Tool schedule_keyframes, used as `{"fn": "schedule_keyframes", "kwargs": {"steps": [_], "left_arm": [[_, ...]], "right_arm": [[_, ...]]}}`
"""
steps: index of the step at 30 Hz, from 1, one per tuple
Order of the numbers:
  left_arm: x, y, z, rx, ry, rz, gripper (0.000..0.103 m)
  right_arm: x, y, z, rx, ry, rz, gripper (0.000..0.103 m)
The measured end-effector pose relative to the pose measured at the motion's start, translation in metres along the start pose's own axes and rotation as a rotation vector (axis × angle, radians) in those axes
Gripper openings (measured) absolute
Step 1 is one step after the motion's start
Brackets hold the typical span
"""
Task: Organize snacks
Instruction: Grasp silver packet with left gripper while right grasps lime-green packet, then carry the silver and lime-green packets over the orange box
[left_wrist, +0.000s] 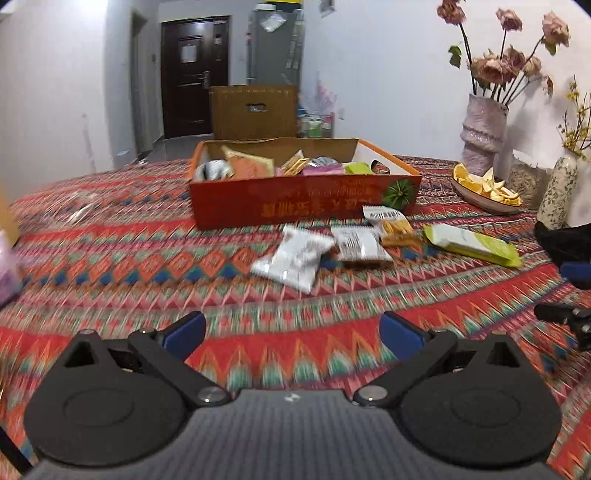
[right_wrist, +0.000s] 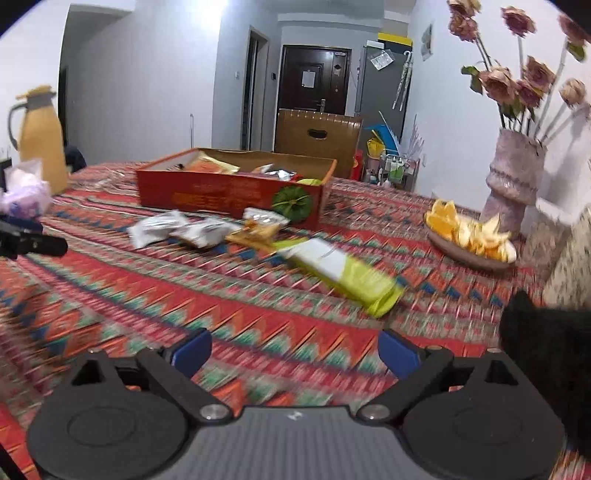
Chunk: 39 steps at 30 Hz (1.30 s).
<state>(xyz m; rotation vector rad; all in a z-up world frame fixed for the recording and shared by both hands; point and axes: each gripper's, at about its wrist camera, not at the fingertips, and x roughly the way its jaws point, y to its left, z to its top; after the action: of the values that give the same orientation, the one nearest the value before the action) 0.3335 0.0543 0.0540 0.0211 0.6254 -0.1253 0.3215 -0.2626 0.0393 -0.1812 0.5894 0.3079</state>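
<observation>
1. Hovering wide apart and empty, left gripper (left_wrist: 291, 330) and right gripper (right_wrist: 293, 349) face the zigzag-woven table (left_wrist: 110, 258).
2. Crinkly, seemingly foil snack packets (left_wrist: 295, 258) lie before the rectangular red cardboard box (left_wrist: 303, 195).

**Patterned tablecloth and what sits on it**

A table covered with a red, orange, green and blue zigzag tablecloth (left_wrist: 110, 258) carries everything. Toward the far side lies an open red cardboard box (left_wrist: 303, 201), snack packets inside it. Just in front of the box, four packets lie directly on the cloth: a white packet (left_wrist: 291, 260), a brown-and-white packet (left_wrist: 360, 245) touching it, a small packet of yellow sticks (left_wrist: 391, 225) against the box, and a long green-and-white packet (left_wrist: 472, 245) farthest right. Near the right edge stand a shallow dish of orange peel (left_wrist: 484, 190), a tall pink vase of dried roses (left_wrist: 482, 138) and a slim speckled vase (left_wrist: 557, 192). At the left stand a yellow thermos jug (right_wrist: 40, 140) and a crumpled pale purple bag (right_wrist: 26, 192).
</observation>
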Motion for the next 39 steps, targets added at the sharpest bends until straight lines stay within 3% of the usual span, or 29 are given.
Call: {"fn": "schedule_keyframes", "kwargs": {"steps": [5,8,10,13,15,16,17,18,21,26,32,39], "left_arm": [[0.076,0.012,0.027,0.012,0.04,-0.034,0.102],[0.108,0.013,0.037,0.039,0.046,-0.056,0.096],[0.121,0.014,0.039,0.053,0.05,-0.076,0.087],[0.132,0.016,0.039,0.052,0.053,-0.098,0.074],[0.133,0.017,0.038,0.058,0.037,-0.093,0.068],[0.133,0.017,0.038,0.054,0.035,-0.101,0.056],[0.132,0.018,0.039,0.052,0.033,-0.107,0.05],[0.131,0.017,0.039,0.062,0.035,-0.102,0.044],[0.128,0.016,0.04,0.074,0.052,-0.087,0.042],[0.108,0.018,0.04,0.044,0.065,-0.019,0.041],[0.04,0.024,0.02,-0.077,0.003,0.004,0.041],[-0.031,0.013,-0.012,-0.162,-0.034,-0.022,0.041]], "right_arm": [[0.057,-0.032,0.032,-0.03,0.026,0.004,0.096],[0.092,-0.05,0.045,-0.01,0.044,0.026,0.095],[0.113,-0.057,0.051,-0.01,0.064,0.032,0.093],[0.14,-0.061,0.056,-0.019,0.098,0.05,0.086],[0.15,-0.063,0.058,-0.001,0.099,0.08,0.071],[0.152,-0.065,0.058,0.022,0.094,0.098,0.067],[0.154,-0.068,0.059,0.046,0.093,0.118,0.059],[0.154,-0.068,0.059,0.056,0.088,0.12,0.051],[0.152,-0.067,0.058,0.058,0.087,0.103,0.04],[0.132,-0.061,0.05,0.074,0.101,0.07,0.036],[0.079,-0.041,0.03,0.133,0.081,0.053,0.036],[0.017,-0.005,0.007,0.196,0.037,0.086,0.036]]}}
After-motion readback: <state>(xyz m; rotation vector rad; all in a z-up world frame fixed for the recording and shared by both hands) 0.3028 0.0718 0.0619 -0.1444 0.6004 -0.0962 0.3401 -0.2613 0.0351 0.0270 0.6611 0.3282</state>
